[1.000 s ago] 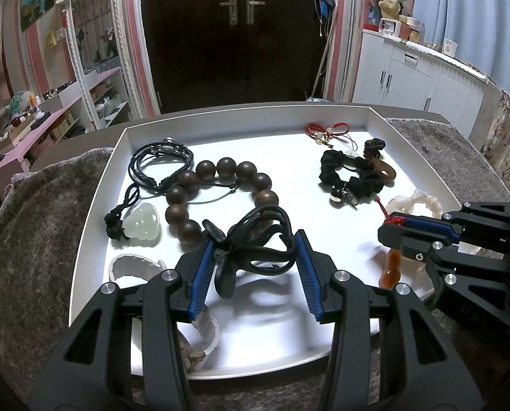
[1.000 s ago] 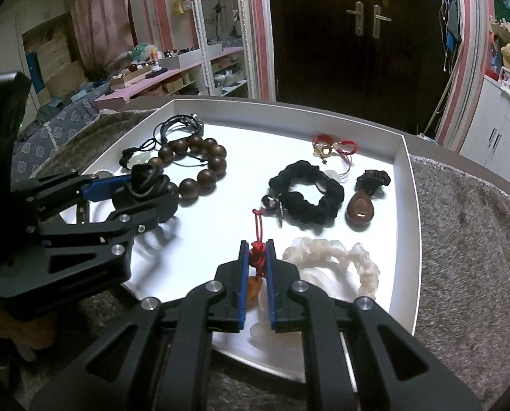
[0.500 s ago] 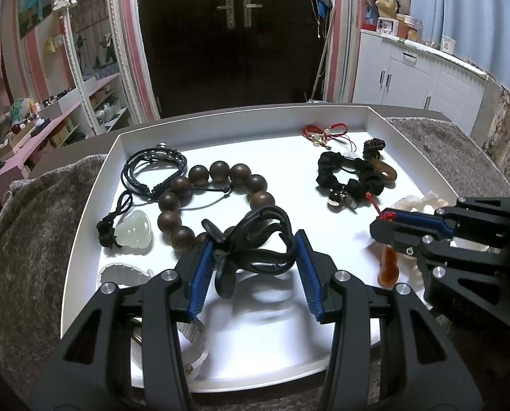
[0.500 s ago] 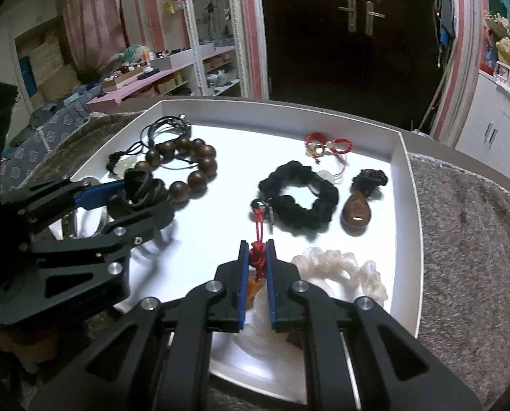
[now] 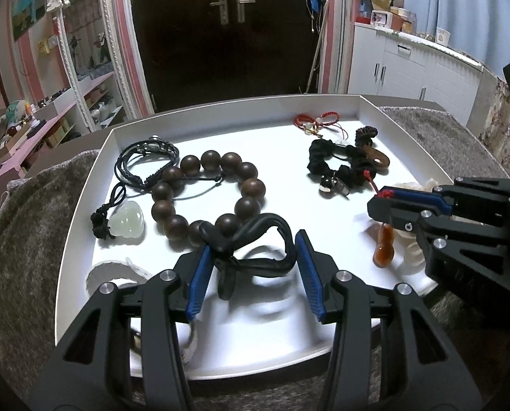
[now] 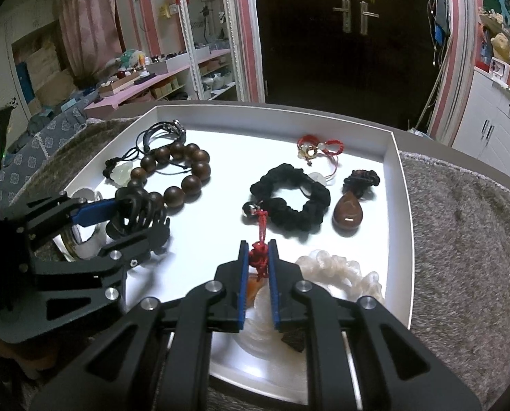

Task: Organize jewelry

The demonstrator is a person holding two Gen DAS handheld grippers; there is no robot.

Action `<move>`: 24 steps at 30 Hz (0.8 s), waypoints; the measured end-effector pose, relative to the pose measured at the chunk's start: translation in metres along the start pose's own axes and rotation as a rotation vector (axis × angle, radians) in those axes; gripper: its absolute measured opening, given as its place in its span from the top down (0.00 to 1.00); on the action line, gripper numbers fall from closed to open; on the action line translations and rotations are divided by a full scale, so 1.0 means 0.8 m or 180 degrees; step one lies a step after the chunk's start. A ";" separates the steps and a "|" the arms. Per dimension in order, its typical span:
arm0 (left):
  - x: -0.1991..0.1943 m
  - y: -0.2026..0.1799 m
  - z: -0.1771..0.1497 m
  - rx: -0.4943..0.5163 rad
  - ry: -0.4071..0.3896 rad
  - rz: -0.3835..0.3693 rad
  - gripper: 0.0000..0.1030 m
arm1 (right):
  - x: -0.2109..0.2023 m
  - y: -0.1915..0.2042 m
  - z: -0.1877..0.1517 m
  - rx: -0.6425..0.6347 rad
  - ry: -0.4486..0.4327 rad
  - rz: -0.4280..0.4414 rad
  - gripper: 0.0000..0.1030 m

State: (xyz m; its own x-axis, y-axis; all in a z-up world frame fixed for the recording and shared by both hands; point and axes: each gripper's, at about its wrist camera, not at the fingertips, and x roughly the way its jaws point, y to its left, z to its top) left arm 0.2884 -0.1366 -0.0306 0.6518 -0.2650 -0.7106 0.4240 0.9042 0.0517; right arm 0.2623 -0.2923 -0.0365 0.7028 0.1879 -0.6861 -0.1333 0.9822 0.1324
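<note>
Left gripper [image 5: 251,267] pinches black cord loop [image 5: 255,246], right gripper [image 6: 258,270] clamps red-knot amber pendant [image 5: 383,248]; both lifted over tray [image 5: 83,205] prob. for sorting w/o tangles.

Dim room, glare-washed white tray [image 5: 83,205], soft shadows, dark fisheye corners, slight blur.

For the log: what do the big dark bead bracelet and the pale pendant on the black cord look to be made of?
The bead bracelet: probably wood, dark brown round beads with a dull satin sheen, strung on black cord. The pale pendant: likely jade or a similar stone, though glass or resin can't be ruled out; it is milky green-white, translucent and smoothly polished. Both lie in the white tray.
</note>
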 end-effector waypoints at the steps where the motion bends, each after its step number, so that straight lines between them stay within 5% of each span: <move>1: -0.001 0.000 0.000 0.0001 -0.0004 0.0002 0.55 | -0.001 0.000 0.000 0.0002 -0.0005 0.0003 0.89; 7: -0.003 0.001 -0.001 -0.0005 -0.0021 -0.0006 0.53 | -0.003 -0.001 0.000 0.0028 -0.0032 0.0020 0.89; 11: -0.008 -0.001 0.001 0.0009 -0.0095 0.0016 0.40 | -0.009 -0.002 0.001 0.0030 -0.0062 -0.0003 0.89; 14: -0.016 -0.002 0.005 0.0007 -0.0139 0.0007 0.40 | -0.023 -0.004 0.005 0.0080 -0.0127 -0.0038 0.62; 24: -0.117 0.019 0.033 -0.0171 -0.0619 0.0157 0.18 | -0.147 -0.029 0.028 0.0209 -0.0623 -0.0314 0.39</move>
State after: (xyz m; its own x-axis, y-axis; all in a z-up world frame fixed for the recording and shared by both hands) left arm 0.2504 -0.1069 0.0556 0.7822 -0.2750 -0.5590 0.3579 0.9328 0.0419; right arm 0.1981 -0.3375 0.0572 0.8332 0.0807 -0.5471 -0.0159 0.9924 0.1221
